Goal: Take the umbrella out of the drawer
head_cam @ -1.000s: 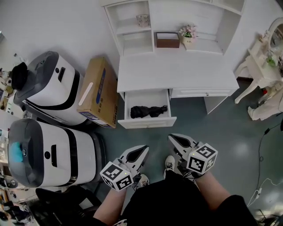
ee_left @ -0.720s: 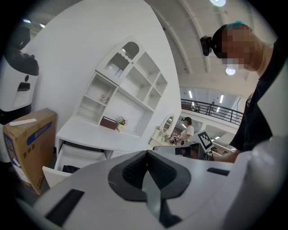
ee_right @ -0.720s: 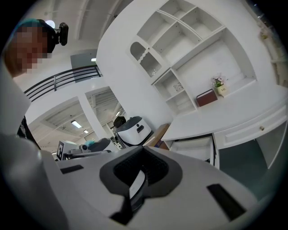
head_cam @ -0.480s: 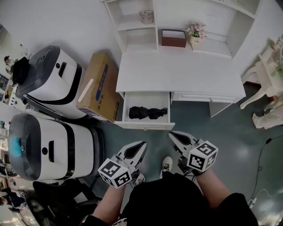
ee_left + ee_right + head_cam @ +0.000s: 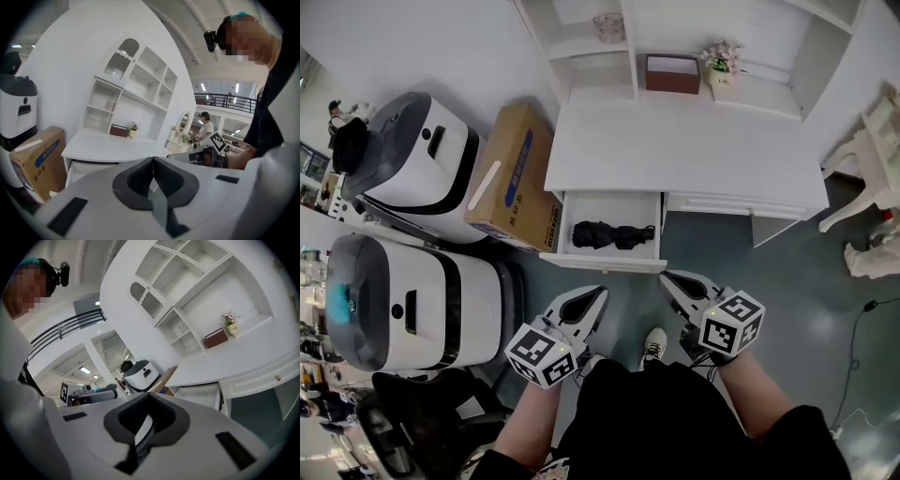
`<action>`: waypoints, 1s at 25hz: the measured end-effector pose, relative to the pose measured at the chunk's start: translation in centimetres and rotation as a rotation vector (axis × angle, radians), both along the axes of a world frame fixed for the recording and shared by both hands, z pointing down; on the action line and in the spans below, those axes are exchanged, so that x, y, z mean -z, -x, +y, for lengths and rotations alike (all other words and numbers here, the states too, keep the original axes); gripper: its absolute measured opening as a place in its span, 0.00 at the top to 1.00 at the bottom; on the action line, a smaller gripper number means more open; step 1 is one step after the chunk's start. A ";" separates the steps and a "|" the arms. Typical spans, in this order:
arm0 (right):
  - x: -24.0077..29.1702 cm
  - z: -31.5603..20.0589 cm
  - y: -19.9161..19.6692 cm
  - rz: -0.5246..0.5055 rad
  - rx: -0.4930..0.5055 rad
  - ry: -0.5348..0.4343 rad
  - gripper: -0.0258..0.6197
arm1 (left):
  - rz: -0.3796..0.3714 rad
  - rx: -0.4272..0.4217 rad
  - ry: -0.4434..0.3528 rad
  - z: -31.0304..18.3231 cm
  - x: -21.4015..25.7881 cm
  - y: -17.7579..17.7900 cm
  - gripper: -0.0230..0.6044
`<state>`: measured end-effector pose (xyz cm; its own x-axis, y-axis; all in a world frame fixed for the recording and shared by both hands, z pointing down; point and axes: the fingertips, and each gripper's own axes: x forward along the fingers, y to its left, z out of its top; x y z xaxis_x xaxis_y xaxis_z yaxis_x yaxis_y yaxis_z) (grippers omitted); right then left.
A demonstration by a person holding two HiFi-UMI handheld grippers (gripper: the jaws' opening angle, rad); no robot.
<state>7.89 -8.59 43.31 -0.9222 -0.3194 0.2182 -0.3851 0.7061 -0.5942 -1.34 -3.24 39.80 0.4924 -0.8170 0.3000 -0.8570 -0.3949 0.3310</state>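
A black folded umbrella (image 5: 612, 234) lies across the open white drawer (image 5: 602, 262) under the left end of the desk (image 5: 684, 150). Both grippers hover over the floor in front of the drawer, short of it and touching nothing. My left gripper (image 5: 598, 295) points at the drawer front, its jaws shut and empty (image 5: 153, 161). To its right, my right gripper (image 5: 667, 278) is also shut with nothing between its jaws (image 5: 149, 397). The drawer (image 5: 82, 171) shows beyond the left jaws, and the drawer (image 5: 197, 397) also shows past the right jaws. The umbrella is hidden in both gripper views.
A cardboard box (image 5: 511, 178) leans beside the drawer's left side. Two large white machines (image 5: 417, 164) (image 5: 412, 300) stand further left. On the desk's shelving sit a brown box (image 5: 672, 73) and a flower pot (image 5: 722, 61). White furniture (image 5: 872, 159) stands at the right edge.
The person has stepped toward the desk, and both grippers have come closer to the drawer front. Both stay shut. The umbrella has not moved.
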 end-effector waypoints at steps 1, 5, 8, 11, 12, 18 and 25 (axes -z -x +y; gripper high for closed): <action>0.0 -0.1 -0.2 -0.003 -0.004 0.001 0.96 | -0.007 -0.003 0.001 -0.2 0.0 -0.2 0.96; 0.3 -0.6 -0.9 -0.014 -0.020 -0.001 0.96 | -0.033 -0.011 0.003 -1.2 0.1 -0.4 0.96; 0.5 -1.1 -1.3 -0.017 -0.040 -0.007 0.96 | -0.053 -0.017 0.007 -2.1 -0.2 -0.1 0.95; 0.7 -1.5 -1.6 -0.019 -0.066 -0.018 0.96 | -0.065 -0.030 0.020 -2.8 -0.9 0.4 0.95; 0.7 -1.7 -1.7 -0.020 -0.079 -0.019 0.96 | -0.067 -0.039 0.025 -3.1 -1.1 0.5 0.95; 0.2 -3.4 -1.6 -0.020 -0.162 -0.013 0.96 | -0.074 -0.114 0.049 -5.3 -2.5 1.3 0.95; -0.4 -5.5 -0.3 -0.001 -0.255 0.017 0.96 | -0.082 -0.211 0.090 -8.6 -4.2 3.0 0.95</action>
<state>8.14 -14.05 43.69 -0.8126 -0.5377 0.2250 -0.5489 0.5759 -0.6059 -4.38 -11.88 44.02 0.6205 -0.6665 0.4132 -0.7840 -0.5403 0.3057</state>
